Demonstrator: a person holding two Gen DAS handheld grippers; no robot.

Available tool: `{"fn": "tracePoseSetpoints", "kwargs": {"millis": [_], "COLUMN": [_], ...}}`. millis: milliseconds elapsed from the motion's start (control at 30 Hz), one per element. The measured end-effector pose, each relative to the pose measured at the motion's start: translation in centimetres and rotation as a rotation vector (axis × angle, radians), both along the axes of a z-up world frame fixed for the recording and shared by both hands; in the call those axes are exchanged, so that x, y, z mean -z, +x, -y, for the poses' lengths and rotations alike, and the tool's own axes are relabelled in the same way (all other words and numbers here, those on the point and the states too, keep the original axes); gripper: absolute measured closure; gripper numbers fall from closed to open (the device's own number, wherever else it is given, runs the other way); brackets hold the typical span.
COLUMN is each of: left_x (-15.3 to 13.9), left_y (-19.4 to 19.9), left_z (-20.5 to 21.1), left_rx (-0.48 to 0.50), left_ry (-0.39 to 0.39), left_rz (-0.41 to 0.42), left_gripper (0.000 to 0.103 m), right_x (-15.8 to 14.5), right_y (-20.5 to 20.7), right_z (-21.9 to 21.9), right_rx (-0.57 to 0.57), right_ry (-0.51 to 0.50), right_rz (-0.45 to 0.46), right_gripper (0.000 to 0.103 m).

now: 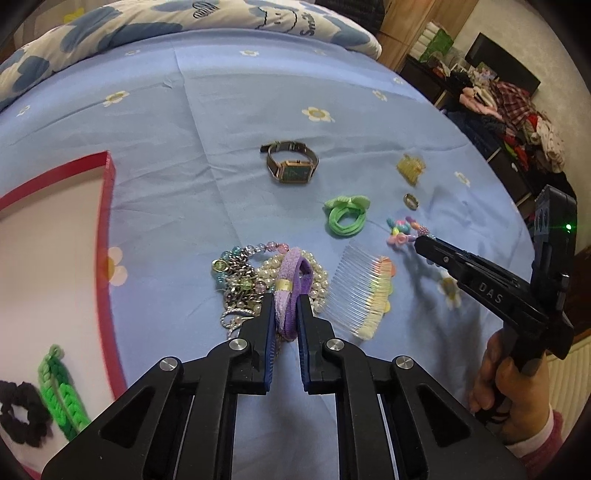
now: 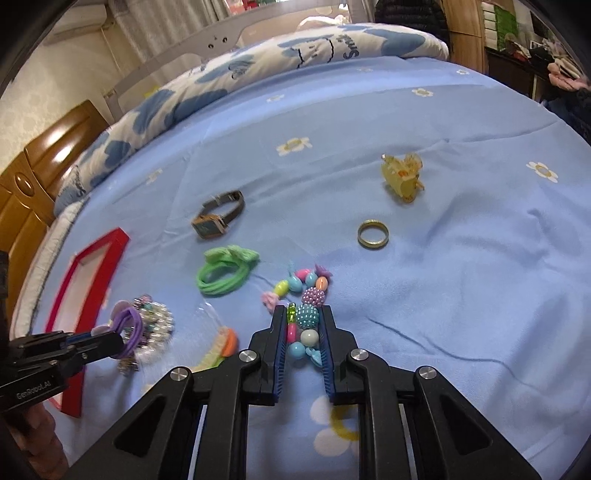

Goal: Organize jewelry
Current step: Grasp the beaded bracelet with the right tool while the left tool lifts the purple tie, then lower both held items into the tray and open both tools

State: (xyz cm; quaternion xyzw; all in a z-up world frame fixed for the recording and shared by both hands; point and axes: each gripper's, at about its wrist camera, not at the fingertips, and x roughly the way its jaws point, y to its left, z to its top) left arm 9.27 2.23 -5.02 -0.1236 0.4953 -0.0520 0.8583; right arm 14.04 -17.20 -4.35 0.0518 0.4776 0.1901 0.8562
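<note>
My left gripper (image 1: pixel 286 301) is shut on a purple hair tie (image 1: pixel 291 280), which lies over a pile of pearl and bead bracelets (image 1: pixel 240 280). It also shows in the right wrist view (image 2: pixel 127 325). My right gripper (image 2: pixel 303 314) is shut on a colourful bead bracelet (image 2: pixel 306 314) lying on the blue bedsheet. A watch (image 1: pixel 291 166), a green hair tie (image 1: pixel 345 216), a gold ring (image 2: pixel 373 233), a yellow claw clip (image 2: pixel 402 177) and a clear comb (image 1: pixel 360 295) lie on the sheet.
A red-rimmed white tray (image 1: pixel 107 206) sits at the left, holding a green braided band (image 1: pixel 61 391) and a black scrunchie (image 1: pixel 22 411). A quilt (image 1: pixel 184 22) lies along the far edge. Clothes and furniture stand at the right (image 1: pixel 517 110).
</note>
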Motion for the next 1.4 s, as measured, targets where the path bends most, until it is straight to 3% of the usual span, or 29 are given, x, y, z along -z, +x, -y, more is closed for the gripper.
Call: {"fn": "tracePoseSetpoints", "kwargs": {"millis": [467,1033,1400], "left_x": [-2.6,-2.9,-2.6], "left_y": [-4.1,-9.6,-11.6], "left_z": [-4.1,-12.4,-16.8], "left_rx": [-0.105,-0.305,-0.406], "left_ry": [-0.028,-0.054,-0.058], "left_rz": [0.065,0.082,0.079], "left_gripper": [0.094,0.094,0.094], "right_x": [-5.5,-6.6,-6.5], "right_y": [-2.9,-6.6,-8.4], "right_z": [-2.6,-13.5,-19.8], "right_rx": [-0.057,-0.258,-0.378], "right_ry": [0.103,0.215,0.228], "right_rz": [0.087,0.051,0.032], "right_gripper": [0.087,0.087,0.087]}}
